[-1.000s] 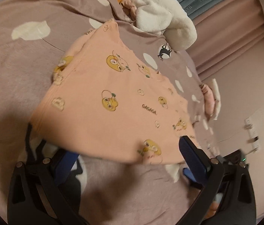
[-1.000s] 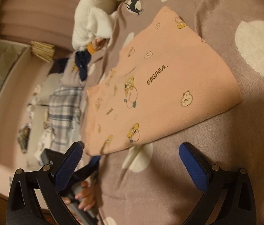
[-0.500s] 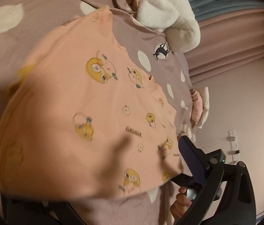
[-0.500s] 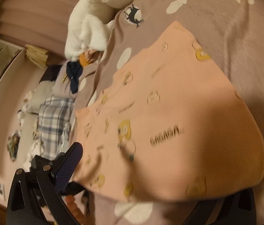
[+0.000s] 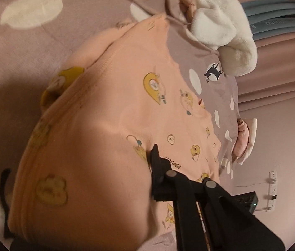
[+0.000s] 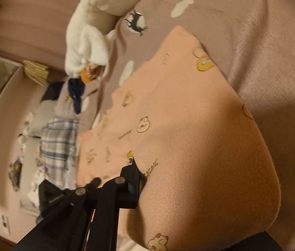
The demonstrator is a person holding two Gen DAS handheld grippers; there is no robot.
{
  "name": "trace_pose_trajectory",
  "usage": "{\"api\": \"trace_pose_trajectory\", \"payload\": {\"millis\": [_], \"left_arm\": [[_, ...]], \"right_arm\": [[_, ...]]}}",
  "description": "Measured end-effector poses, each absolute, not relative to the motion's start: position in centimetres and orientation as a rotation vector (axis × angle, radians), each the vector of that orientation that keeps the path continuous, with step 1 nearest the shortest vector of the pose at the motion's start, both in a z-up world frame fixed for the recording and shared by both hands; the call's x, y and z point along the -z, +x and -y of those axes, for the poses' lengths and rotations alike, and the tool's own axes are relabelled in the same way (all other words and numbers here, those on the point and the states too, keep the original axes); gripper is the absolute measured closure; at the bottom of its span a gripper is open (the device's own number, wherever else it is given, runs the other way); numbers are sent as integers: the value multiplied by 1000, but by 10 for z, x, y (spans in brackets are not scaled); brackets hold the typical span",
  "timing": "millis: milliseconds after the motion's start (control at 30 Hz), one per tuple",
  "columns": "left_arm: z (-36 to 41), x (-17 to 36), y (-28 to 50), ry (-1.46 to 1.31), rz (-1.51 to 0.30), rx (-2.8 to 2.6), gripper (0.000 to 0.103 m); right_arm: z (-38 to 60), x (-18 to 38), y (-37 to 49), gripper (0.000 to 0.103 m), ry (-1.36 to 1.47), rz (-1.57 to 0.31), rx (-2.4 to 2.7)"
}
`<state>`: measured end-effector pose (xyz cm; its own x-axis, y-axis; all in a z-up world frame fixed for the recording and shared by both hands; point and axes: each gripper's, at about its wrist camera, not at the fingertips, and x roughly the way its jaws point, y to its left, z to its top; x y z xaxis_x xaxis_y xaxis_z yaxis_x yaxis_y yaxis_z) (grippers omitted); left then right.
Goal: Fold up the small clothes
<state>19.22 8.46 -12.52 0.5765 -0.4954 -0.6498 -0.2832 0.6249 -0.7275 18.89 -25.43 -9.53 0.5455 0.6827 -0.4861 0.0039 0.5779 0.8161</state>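
**Both grippers clamped on the peach shirt**

So the peach shirt (image 5: 109, 125) with the little yellow cartoon animals and "GAGAGA" print is lying on the bedspread (image 5: 21, 62), the mauve one with white blobs. In the left wrist view it fills most of the middle and lower left of the frame; in the right wrist view (image 6: 189, 125) it takes up the centre and lower right. The near edge bulges up close to both lenses, blurry and in shadow.

The left gripper (image 5: 152, 171) has just snapped closed, and its black jaws come in from the lower right of the frame and pinch a bunch of the shirt's cloth right by the "GAGAGA" lettering. Same story on the other side: the right gripper (image 6: 135, 177) has just closed too, coming in from the lower left of its frame with the shirt's fabric caught between its jaws, again next to the lettering.

Further out, a white fluffy blanket (image 5: 220, 25) is heaped at the top right of the left view, touching the bedspread's far end, with something orange poking out beside it. The same blanket (image 6: 97, 27) sits top centre-left in the right view. Below that there's a dark blue garment (image 6: 76, 92) and a plaid cloth (image 6: 59, 144) at the left. A power strip (image 5: 273, 190) hangs on the wall at far right of the left view.
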Motion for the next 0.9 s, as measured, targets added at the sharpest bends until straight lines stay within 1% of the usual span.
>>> {"api": "trace_pose_trajectory", "payload": {"millis": [67, 133, 300, 433, 500, 567, 767, 900], "left_arm": [[-81, 115, 186, -893, -968, 140, 97], [-79, 105, 179, -901, -951, 162, 101], [-71, 86, 149, -852, -930, 193, 101], [-70, 89, 128, -886, -961, 234, 102], [-69, 87, 110, -887, -948, 253, 101], [-64, 81, 88, -835, -925, 255, 100], [-37, 86, 37, -709, -947, 253, 100], [-41, 90, 13, -685, -884, 205, 99]], "right_arm": [[253, 88, 184, 90, 868, -918, -494], [250, 82, 181, 91, 876, -931, -506], [249, 67, 163, 91, 849, -944, -555], [259, 61, 143, 91, 842, -936, -555], [267, 60, 133, 91, 851, -930, -557], [272, 60, 119, 91, 835, -936, -561], [285, 61, 92, 91, 779, -952, -503], [285, 63, 73, 91, 682, -970, -322]]}}
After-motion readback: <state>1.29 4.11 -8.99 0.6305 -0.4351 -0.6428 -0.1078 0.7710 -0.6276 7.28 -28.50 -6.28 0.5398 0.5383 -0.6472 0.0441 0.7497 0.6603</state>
